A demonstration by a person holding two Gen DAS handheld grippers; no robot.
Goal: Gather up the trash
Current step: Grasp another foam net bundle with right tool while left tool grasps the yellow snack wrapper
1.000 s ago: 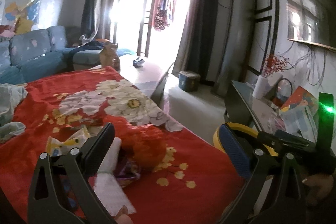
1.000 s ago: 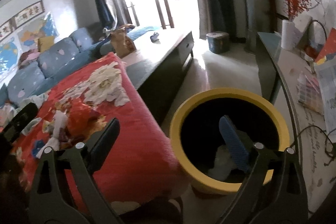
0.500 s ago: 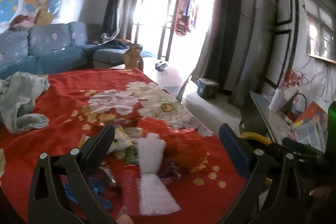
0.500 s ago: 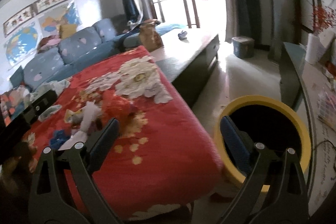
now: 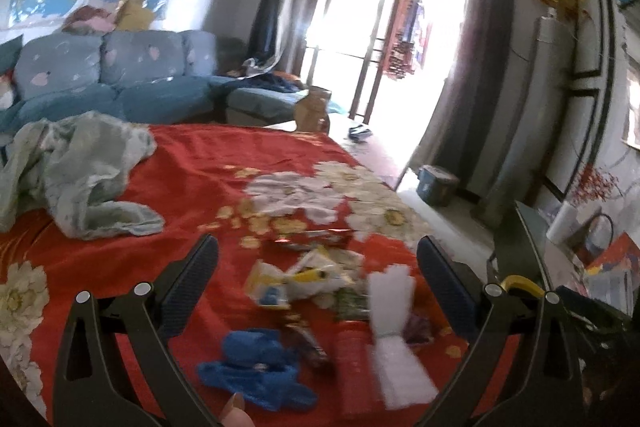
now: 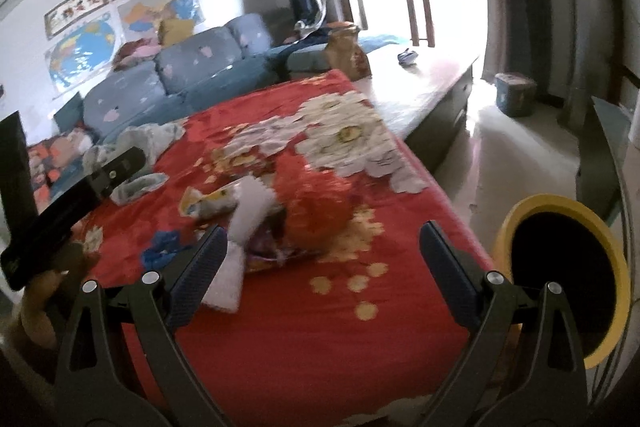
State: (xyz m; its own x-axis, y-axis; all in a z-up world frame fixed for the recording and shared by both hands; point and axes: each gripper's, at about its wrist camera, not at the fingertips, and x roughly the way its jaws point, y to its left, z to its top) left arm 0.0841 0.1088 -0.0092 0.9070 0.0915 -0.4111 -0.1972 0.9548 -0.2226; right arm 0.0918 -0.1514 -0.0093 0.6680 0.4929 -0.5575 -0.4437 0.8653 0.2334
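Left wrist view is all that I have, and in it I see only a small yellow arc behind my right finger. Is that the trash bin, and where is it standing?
Observer: Yes. The right wrist view shows the whole yellow bin. It stands beside the bed, off the right edge of the red bedcover. Its inside is too dark to see.
Operator: Are the right tongs carrying something?
Observer: No. The right tongs are open and empty, above the bedcover.
Operator: Is there trash that I miss?
Observer: An orange crumpled piece lies just right of the white foam piece.
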